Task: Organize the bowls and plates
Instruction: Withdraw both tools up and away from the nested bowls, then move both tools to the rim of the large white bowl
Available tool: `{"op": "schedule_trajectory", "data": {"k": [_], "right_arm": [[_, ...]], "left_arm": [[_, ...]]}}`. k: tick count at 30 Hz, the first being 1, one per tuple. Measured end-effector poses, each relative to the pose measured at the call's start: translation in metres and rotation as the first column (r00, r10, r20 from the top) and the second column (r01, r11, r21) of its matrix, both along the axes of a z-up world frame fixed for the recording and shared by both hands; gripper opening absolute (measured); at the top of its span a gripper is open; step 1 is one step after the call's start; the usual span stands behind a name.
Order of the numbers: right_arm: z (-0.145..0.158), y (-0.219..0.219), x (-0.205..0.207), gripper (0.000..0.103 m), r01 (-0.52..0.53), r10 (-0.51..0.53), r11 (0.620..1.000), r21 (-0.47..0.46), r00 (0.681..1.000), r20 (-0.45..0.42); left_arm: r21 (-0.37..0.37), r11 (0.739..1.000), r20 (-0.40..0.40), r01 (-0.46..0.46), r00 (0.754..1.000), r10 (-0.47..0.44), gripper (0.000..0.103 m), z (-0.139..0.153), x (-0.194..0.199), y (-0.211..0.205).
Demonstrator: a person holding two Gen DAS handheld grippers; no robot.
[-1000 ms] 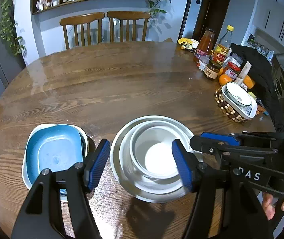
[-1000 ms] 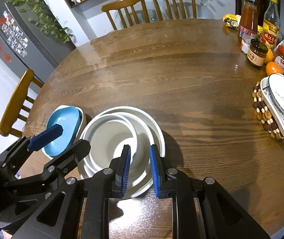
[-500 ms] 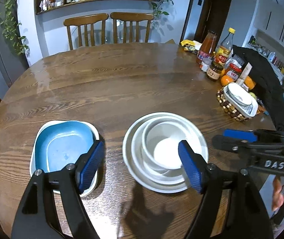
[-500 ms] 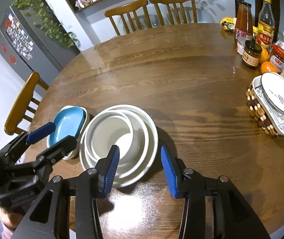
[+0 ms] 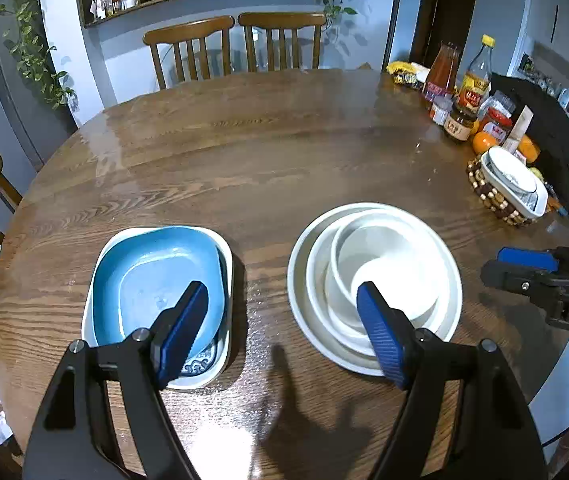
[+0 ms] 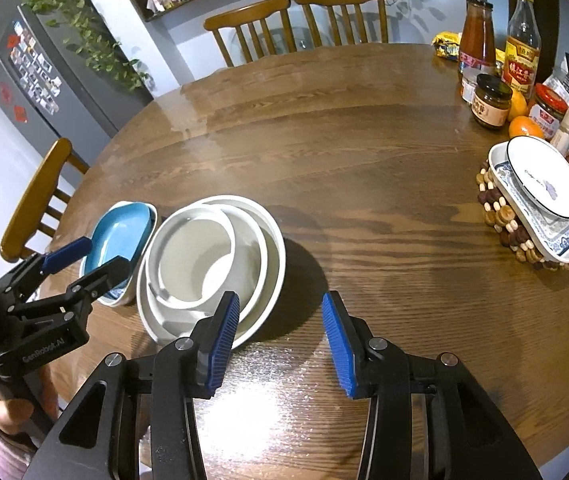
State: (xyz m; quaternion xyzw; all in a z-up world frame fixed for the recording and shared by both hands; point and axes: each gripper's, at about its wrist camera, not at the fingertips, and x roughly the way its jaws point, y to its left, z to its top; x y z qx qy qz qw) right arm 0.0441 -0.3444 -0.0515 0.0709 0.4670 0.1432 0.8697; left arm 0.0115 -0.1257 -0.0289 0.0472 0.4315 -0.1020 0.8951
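Note:
A stack of white round dishes sits on the wooden table: a small bowl inside a larger bowl on a plate. It also shows in the right wrist view. Left of it a blue square dish rests in a white rectangular dish. My left gripper is open and empty, held above the gap between the two stacks. My right gripper is open and empty, just right of the white stack's near rim. Another white plate lies on a blue-patterned dish at the right edge.
Bottles, jars and oranges crowd the table's far right. A beaded trivet lies under the patterned dish. Wooden chairs stand behind the table, and one stands at the left.
My right gripper has opened from nearly shut at the white stack's rim and drawn back. My left gripper has pulled back and up, away from the white stack.

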Motion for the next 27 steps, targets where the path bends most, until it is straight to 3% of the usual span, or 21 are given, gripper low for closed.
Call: {"op": "schedule_trajectory", "data": {"k": [11,15,21,25,27], "right_arm": [[-0.010,0.006,0.005,0.044,-0.005,0.005,0.999,-0.042,1.000,-0.004],[-0.011,0.008,0.007,0.044,-0.012,0.012,0.999,-0.038,1.000,-0.004],[-0.011,0.010,0.009,0.044,-0.020,0.020,0.999,-0.043,1.000,0.000],[-0.013,0.011,0.011,0.038,-0.032,0.032,0.999,-0.039,0.999,-0.017],[-0.014,0.012,0.013,0.035,-0.035,0.034,0.999,-0.037,0.999,-0.022]], "left_arm": [[0.000,1.000,-0.049,-0.004,0.999,0.004,0.067,-0.007,0.008,0.003],[-0.008,1.000,-0.072,-0.002,0.997,0.001,0.055,-0.009,0.010,0.004],[-0.009,1.000,-0.094,0.003,0.996,-0.004,0.046,-0.014,0.013,0.002],[-0.010,1.000,-0.110,0.005,0.994,-0.006,0.036,-0.016,0.016,0.000],[-0.009,1.000,-0.113,0.004,0.994,-0.005,0.036,-0.017,0.016,0.000]]}}
